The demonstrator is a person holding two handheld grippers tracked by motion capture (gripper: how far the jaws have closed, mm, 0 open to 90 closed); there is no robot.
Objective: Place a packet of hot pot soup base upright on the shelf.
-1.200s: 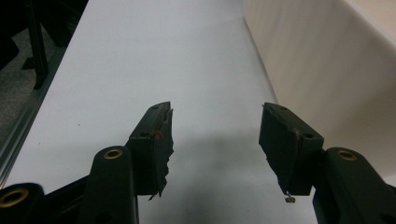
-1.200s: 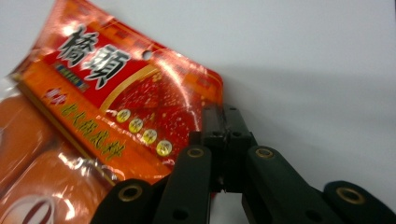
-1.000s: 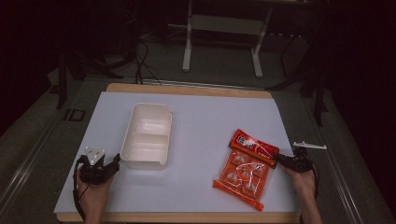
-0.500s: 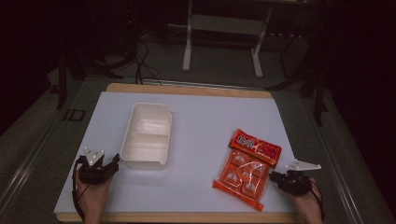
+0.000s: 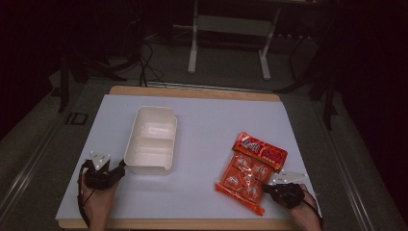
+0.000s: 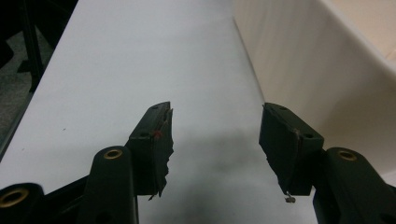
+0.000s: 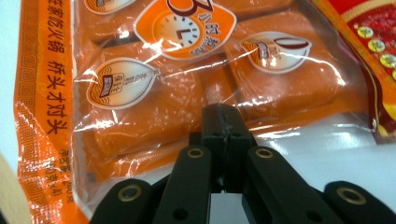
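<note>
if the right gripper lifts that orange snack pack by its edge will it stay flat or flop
It will probably flop: the orange snack pack is thin crinkled film, so the far end should sag from the right gripper, whose jaws look closed at the near edge. The glossy film may slip in a light pinch. The separate blocks inside suggest it will bend between them rather than hold stiff.

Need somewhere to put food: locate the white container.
In the high view, the white container sits left of centre on the table, just beyond the left claw.

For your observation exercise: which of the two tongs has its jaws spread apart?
The left tongs, beside the white container; their jaws gape, while the right tongs are shut at the orange snack packet.
</note>
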